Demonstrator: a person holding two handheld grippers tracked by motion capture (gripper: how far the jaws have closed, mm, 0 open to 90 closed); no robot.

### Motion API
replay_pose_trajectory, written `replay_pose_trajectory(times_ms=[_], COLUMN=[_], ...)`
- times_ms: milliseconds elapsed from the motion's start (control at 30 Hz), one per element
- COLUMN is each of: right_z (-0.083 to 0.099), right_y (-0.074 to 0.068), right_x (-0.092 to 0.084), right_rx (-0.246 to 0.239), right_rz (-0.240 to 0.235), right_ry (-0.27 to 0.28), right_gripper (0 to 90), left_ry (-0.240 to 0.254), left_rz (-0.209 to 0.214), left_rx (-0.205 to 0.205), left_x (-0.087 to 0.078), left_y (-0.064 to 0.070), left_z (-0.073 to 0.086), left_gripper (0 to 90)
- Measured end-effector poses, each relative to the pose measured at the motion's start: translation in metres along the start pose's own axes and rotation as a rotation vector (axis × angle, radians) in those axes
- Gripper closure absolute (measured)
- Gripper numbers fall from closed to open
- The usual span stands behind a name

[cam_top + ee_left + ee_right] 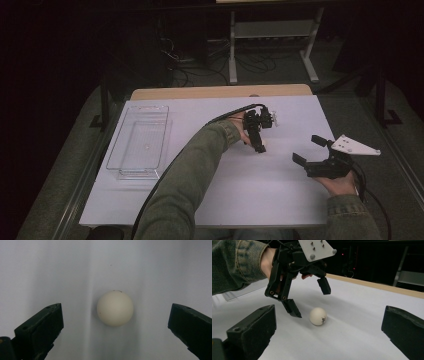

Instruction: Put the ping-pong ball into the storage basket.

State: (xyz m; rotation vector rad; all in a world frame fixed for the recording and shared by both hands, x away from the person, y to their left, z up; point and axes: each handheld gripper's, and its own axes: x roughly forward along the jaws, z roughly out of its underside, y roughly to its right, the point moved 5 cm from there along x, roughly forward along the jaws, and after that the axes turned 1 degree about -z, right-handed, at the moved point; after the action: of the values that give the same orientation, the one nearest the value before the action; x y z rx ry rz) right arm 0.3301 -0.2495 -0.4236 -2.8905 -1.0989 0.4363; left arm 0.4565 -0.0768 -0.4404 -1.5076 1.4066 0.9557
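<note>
Both tongs gape; left tongs (310,300) hide ball (318,316) overhead.

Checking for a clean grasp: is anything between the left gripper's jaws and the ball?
Nothing: in the left gripper view, bare white table separates the ball from each open jaw.

A ball (318,316) lay on the table (250,195), right of its middle and toward the far edge, between the spread jaws of the left tongs (312,300) poised above it. The right tongs (311,150) rested nearer the right edge, well apart. A tray (140,142) sat at the table's left side.
</note>
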Motion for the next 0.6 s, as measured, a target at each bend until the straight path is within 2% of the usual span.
replay_pose_trajectory(times_ms=[400, 600], right_z=[0.0, 0.0], right_y=[0.001, 0.001], right_x=[-0.001, -0.001], right_rx=[0.002, 0.003], right_rz=[0.001, 0.002], right_ry=[0.006, 0.006], right_gripper=[0.0, 0.0], left_ry=[0.006, 0.014], left_rz=[0.003, -0.012], left_rx=[-0.009, -0.017], left_x=[0.009, 0.012], left_y=[-0.002, -0.005], left_z=[0.003, 0.007], left_gripper=[0.0, 0.1])
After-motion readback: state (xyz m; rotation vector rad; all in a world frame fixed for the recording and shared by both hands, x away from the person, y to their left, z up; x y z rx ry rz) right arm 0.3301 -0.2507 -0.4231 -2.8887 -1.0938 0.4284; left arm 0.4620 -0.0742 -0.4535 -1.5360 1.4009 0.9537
